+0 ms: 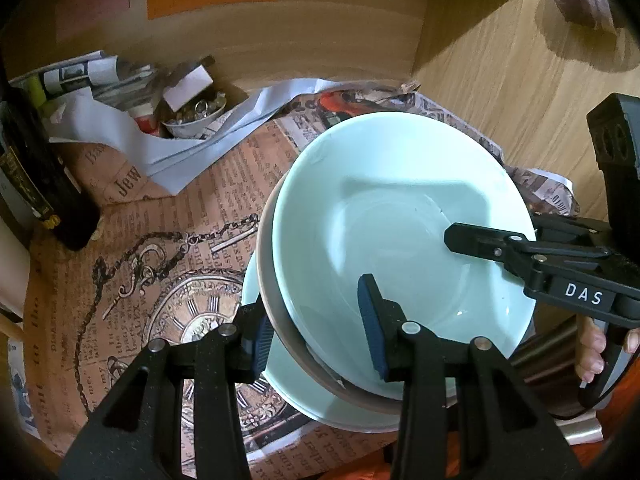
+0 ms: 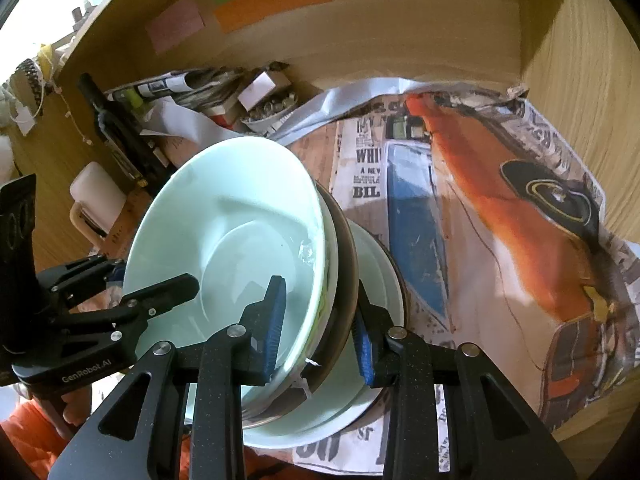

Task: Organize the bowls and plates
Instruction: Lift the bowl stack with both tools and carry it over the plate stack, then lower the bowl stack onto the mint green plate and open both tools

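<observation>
Two grippers clamp opposite rims of one stack of dishes and carry it, tilted, just above a newspaper-lined shelf. Nearest in the left wrist view, the left gripper [image 1: 316,340] stands at a narrow width, one blue pad inside the top mint-green bowl [image 1: 400,216] and the other outside the grey-brown dish beneath it, so it pinches several rims together. In the right wrist view the right gripper [image 2: 320,332] does the same on the opposite side, narrower again, with one pad inside the bowl and one outside the dark dish.

A pale plate [image 2: 372,280] sits under the stack; whether it belongs to the lifted stack or already rests on the newspaper [image 1: 168,216] cannot be told.

To do this step well, both grippers should probably sink together at an even pace and level the stack first, so the nested dishes neither slide nor chip.

Farther back on the newspaper, beyond the bowl, stand a dark bottle [image 1: 32,168] and a small dish of trinkets [image 1: 196,114], well apart from the stack, against the wooden back wall [image 1: 280,40].
</observation>
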`<state>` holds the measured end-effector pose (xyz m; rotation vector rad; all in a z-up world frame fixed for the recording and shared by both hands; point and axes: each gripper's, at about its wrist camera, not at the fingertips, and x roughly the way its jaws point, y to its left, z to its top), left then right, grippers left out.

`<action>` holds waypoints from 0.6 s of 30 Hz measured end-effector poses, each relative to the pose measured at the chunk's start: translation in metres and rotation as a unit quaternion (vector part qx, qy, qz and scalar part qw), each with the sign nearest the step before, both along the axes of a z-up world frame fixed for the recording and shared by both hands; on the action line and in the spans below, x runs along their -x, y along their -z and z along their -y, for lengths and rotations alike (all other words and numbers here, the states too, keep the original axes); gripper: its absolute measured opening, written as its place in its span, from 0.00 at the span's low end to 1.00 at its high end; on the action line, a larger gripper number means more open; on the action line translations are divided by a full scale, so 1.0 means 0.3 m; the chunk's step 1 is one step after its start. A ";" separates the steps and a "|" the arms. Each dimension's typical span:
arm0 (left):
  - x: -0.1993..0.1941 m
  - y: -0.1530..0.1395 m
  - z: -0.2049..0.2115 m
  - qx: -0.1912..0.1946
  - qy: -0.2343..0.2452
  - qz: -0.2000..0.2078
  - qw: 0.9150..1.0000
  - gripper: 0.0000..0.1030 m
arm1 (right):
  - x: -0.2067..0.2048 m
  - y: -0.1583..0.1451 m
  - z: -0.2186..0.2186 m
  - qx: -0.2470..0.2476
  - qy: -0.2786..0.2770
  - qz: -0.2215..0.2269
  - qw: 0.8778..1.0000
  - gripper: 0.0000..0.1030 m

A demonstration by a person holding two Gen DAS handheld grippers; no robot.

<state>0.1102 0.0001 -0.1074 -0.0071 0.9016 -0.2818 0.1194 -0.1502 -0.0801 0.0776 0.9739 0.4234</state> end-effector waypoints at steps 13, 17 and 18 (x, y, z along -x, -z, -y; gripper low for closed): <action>-0.035 0.037 -0.026 0.020 -0.004 -0.020 1.000 0.39 | -0.027 0.028 -0.005 -0.009 -0.004 -0.012 1.000 0.33; -0.032 0.041 -0.035 0.028 -0.001 -0.016 0.999 0.40 | -0.016 0.029 -0.011 -0.001 -0.008 0.000 1.000 0.37; -0.031 0.041 -0.038 0.027 -0.002 -0.014 1.000 0.42 | -0.010 0.024 -0.007 0.004 -0.003 0.007 1.000 0.40</action>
